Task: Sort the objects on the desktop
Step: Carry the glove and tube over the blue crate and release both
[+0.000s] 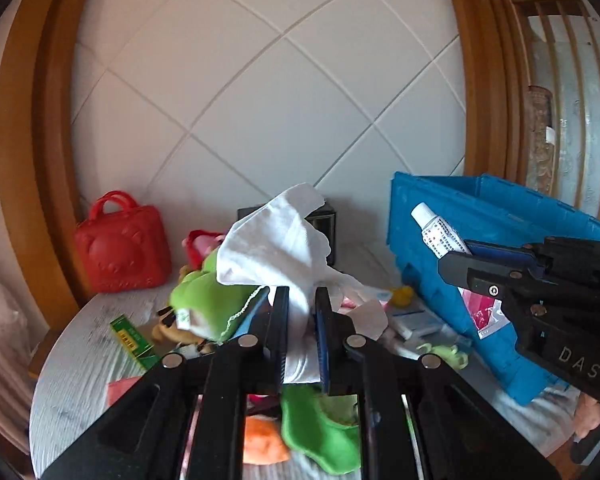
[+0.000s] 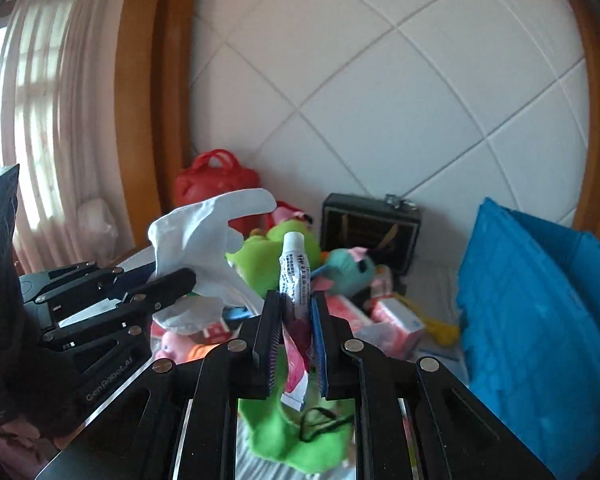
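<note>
- Nearest the lens in the left wrist view, the left gripper (image 1: 302, 300) is seen with its jaws closed on a white cloth glove (image 1: 274, 240), which billows up past the fingertips and hangs down between the pads.
- In the right wrist view, the right gripper (image 2: 296, 308) is seen clamped on a small white tube (image 2: 296, 272); the tube's long axis runs along the fingers, its cap end standing clear beyond the tips and its crimped, pink-printed tail caught between the pads.
- Both held things are carried above the cluttered white table (image 1: 80, 360), where green plush toys (image 1: 204, 300), a red bag (image 1: 124, 244) and small packets are left lying.
- The blue crate (image 1: 452, 216) is found to the right of both grippers; in the right wrist view its wall (image 2: 540, 320) fills the right side, close by.
- The right gripper is judged the nearer of the two to the crate, with the tube's cap already seen against the crate's wall from the left wrist view.
- If the crate is the sorting bin, a short carry rightward over its rim is judged to be what each load needs, the tube first.
</note>
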A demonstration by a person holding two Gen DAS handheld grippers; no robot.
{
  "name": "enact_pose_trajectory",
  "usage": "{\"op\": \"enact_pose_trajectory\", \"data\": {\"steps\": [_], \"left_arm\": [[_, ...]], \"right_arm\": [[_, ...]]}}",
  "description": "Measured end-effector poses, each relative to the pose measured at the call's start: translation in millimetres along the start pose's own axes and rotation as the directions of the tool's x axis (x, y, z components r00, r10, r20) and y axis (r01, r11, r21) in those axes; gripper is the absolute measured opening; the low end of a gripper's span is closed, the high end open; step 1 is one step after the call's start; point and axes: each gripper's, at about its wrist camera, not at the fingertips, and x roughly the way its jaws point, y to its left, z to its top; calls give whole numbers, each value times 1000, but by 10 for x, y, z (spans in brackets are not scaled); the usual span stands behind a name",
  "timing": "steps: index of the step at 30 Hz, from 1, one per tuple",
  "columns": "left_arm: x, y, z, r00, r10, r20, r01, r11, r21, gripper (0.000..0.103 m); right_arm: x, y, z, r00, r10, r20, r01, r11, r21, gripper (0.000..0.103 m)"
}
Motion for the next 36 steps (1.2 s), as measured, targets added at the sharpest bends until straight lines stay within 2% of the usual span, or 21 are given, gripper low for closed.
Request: {"op": "enact_pose_trajectory", "data": {"steps": [4,8,10,12,17,20,22,24,25,28,31,36], "left_arm": [[158,-763,356,995,-83,46,82,996,26,12],[361,-1610,726,985,-165,54,164,986,31,12],[439,-2023,864,982,-182,49,180,983,46,12],[566,-2454,982,980,-198,16,197,979,51,12],[753,-3244,1061,965,-217,-146,228,972,60,12],[809,-3528,1021,947,-238,-214,257,964,65,12],[804,-3629,1025,953,-209,-219,233,968,93,12],[798,-3647,1076,952,-211,-223,230,971,65,12],[782,-3676,1091,949,-221,-227,240,969,61,12],[781,-3767,1114,953,-207,-223,227,971,71,12],[808,-3804,1130,947,-213,-239,233,971,59,12],[810,-3873,1098,950,-189,-249,212,975,68,13]], "right_arm": [[-463,-762,81,991,-123,56,122,992,27,15],[-860,-1541,131,967,-240,87,237,971,42,15],[-983,-1892,127,954,-289,82,286,957,52,15],[-1067,-2333,88,939,-338,66,333,940,70,15],[-1149,-3118,-53,910,-414,-30,415,904,97,15],[-1173,-3413,-178,893,-438,-100,447,890,94,15],[-1189,-3578,-274,887,-439,-141,454,886,95,15],[-1167,-3677,-338,885,-433,-172,453,886,96,15],[-1144,-3706,-357,895,-407,-184,429,899,94,15],[-1166,-3805,-399,895,-394,-211,421,901,103,15],[-1155,-3902,-460,897,-383,-220,412,905,104,15],[-1147,-3955,-517,895,-383,-228,411,907,94,16]]}}
